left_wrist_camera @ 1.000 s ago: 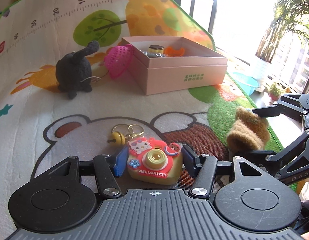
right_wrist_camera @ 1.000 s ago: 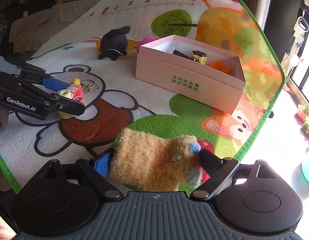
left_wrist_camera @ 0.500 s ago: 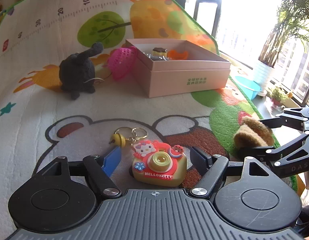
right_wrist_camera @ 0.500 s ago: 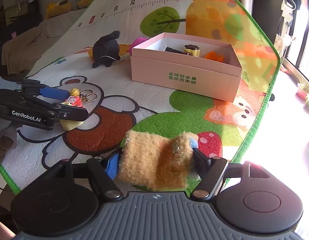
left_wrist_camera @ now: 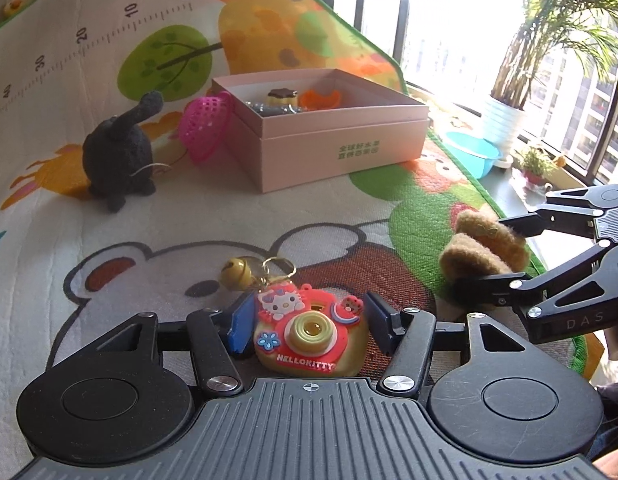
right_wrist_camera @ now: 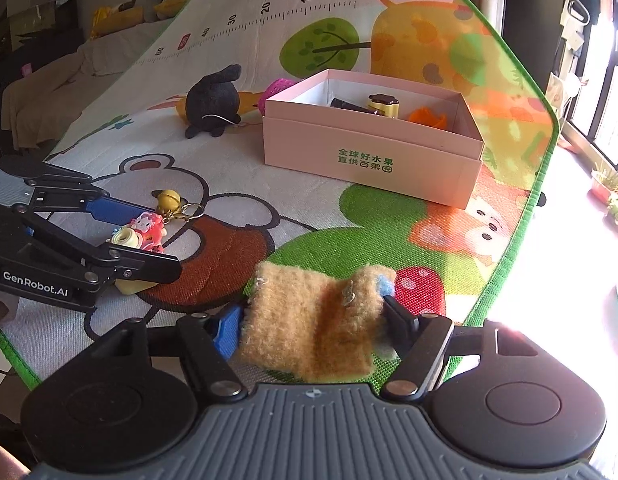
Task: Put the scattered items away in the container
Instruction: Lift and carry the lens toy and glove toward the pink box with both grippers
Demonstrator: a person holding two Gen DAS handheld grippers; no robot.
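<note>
A red and yellow Hello Kitty camera keychain (left_wrist_camera: 309,332) lies on the play mat between the fingers of my left gripper (left_wrist_camera: 309,312). The jaws are closing and both pads touch its sides. Its gold ring and yellow bell (left_wrist_camera: 237,272) trail ahead of it on the mat. My right gripper (right_wrist_camera: 313,312) is shut on a fuzzy tan pouch (right_wrist_camera: 309,328), squeezed into a fold near the mat's green edge. The open pink box (right_wrist_camera: 369,160) stands further back, holding a yellow toy (right_wrist_camera: 383,105) and an orange piece (right_wrist_camera: 427,116).
A black plush animal (left_wrist_camera: 117,156) and a pink mesh strainer (left_wrist_camera: 205,132) lie on the mat left of the box. The mat's green edge (right_wrist_camera: 505,276) runs along the right. Beyond it are a blue basin (left_wrist_camera: 473,152) and potted plants by the window.
My left jaws opened around the camera keychain and then closed on it again. The right jaws narrowed and bunched the tan pouch. Neither hand travelled much.
</note>
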